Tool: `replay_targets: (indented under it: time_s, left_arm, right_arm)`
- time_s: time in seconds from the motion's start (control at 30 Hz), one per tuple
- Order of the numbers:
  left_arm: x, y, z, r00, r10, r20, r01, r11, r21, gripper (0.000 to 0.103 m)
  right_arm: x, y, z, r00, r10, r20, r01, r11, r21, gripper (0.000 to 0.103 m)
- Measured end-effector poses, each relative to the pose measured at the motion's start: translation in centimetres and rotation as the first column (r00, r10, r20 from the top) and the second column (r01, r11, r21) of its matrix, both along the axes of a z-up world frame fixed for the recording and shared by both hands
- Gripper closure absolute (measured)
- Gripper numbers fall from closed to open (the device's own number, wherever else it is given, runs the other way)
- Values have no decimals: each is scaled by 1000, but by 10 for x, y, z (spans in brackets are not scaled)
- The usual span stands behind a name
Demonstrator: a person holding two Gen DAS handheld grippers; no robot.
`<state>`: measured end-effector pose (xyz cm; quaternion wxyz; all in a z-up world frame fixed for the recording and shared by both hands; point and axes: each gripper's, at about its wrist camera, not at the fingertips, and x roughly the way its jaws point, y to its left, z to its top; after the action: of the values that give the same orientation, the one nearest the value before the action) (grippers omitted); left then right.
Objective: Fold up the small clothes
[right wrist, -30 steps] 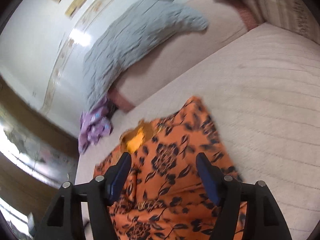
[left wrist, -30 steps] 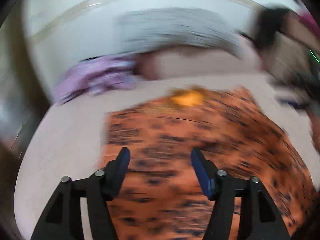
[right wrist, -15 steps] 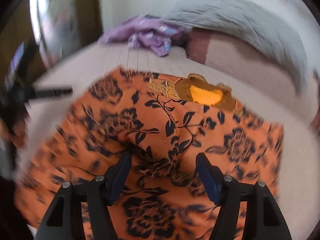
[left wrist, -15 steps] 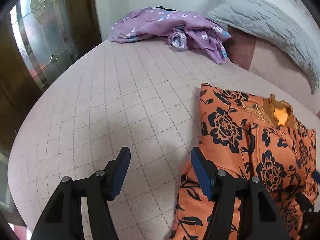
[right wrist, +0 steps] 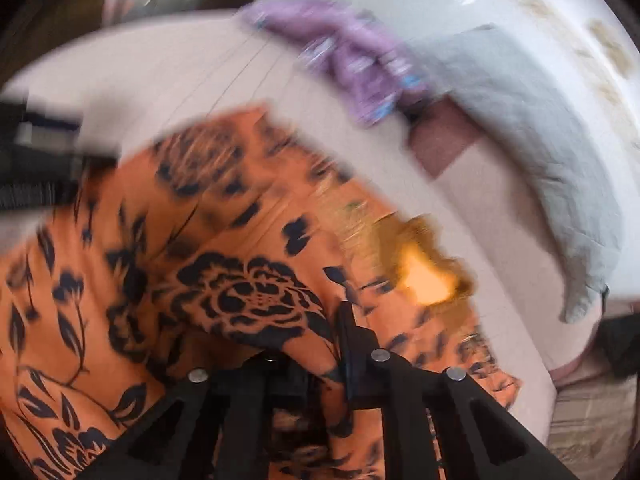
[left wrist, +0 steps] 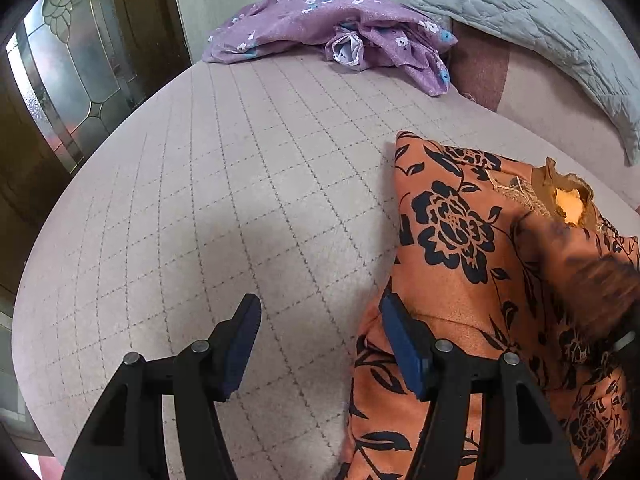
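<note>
An orange garment with black flowers lies spread on the bed, neck opening toward the pillow. My left gripper stands open at the garment's left edge: its right pad rests against the cloth and its left finger is over bare bedspread. In the right wrist view my right gripper is shut on a raised fold of the orange garment, and cloth drapes over and hides its left finger. That lifted fold shows blurred at the right of the left wrist view.
A crumpled purple flowered garment lies at the far side of the quilted bedspread. A grey pillow leans at the back right. A dark door with patterned glass stands left of the bed.
My right gripper has shut on the orange cloth, rolled and swung sideways, raising a fold. My left gripper swung to the garment's left edge a second ago and has since held still, open.
</note>
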<state>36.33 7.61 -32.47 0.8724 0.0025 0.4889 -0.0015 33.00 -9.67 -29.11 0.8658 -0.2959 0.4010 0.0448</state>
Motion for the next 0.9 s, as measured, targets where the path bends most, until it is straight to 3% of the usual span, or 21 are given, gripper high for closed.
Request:
replay_targets:
  time_s: [0.07, 0.17, 0.23, 0.27, 0.3, 0.33, 0.37, 0.4, 0.47, 0.53, 0.63, 0.7, 0.77, 0.83, 0.9]
  left_arm:
    - [-1, -1, 0, 1000, 0, 4, 0, 1000, 7, 39]
    - [-3, -3, 0, 1000, 3, 11, -4, 1000, 25, 39]
    - [-5, -7, 0, 1000, 0, 17, 0, 999, 42, 38]
    - [-5, -10, 0, 1000, -4, 15, 3, 999, 47, 38]
    - [-7, -13, 1, 1000, -7, 21, 5, 998, 70, 39]
    - [-8, -16, 1, 1000, -10, 28, 8, 996, 93, 39]
    - [-10, -19, 2, 999, -19, 38, 14, 993, 119, 39]
    - [-11, -21, 2, 999, -28, 45, 22, 989, 143, 39]
    - [-13, -22, 4, 998, -29, 49, 21, 987, 158, 39]
    - [-16, -20, 11, 997, -20, 70, 8, 986, 169, 39]
    - [-26, -20, 26, 989, -26, 148, 1, 986, 167, 39]
    - [-32, -23, 34, 977, -48, 206, 15, 987, 159, 39]
    - [-37, -32, 41, 962, -89, 256, 47, 985, 164, 39]
    - [-38, -43, 41, 955, -137, 262, 92, 980, 175, 38]
    - [-32, -58, 27, 962, -189, 197, 152, 971, 187, 38]
  right_arm:
    - [-4, -34, 23, 996, -90, 26, 86, 988, 132, 94]
    - [-25, -111, 50, 964, -259, 53, 226, 910, 347, 94]
    - [-42, -174, 49, 924, -382, 13, 329, 810, 485, 92]
    - [-54, -212, 40, 892, -451, -41, 394, 730, 557, 81]
    - [-62, -235, 32, 866, -493, -86, 442, 673, 593, 61]
    - [-72, -258, 21, 834, -532, -147, 495, 605, 624, 46]
    - [-89, -286, 5, 778, -583, -232, 564, 488, 666, 27]
    - [-103, -300, -3, 750, -608, -260, 584, 424, 692, 26]
    - [-124, -323, -18, 718, -627, -302, 610, 359, 706, 26]
    - [-127, -330, -17, 685, -662, -305, 641, 348, 684, 26]
    - [-125, -328, 5, 751, -623, -220, 531, 373, 761, 32]
    - [-121, -318, 13, 791, -586, -175, 475, 410, 779, 47]
    - [-113, -307, 14, 821, -542, -180, 453, 427, 783, 54]
    - [-104, -295, 6, 851, -480, -213, 441, 433, 786, 59]
    - [-91, -287, -5, 857, -451, -250, 456, 436, 776, 59]
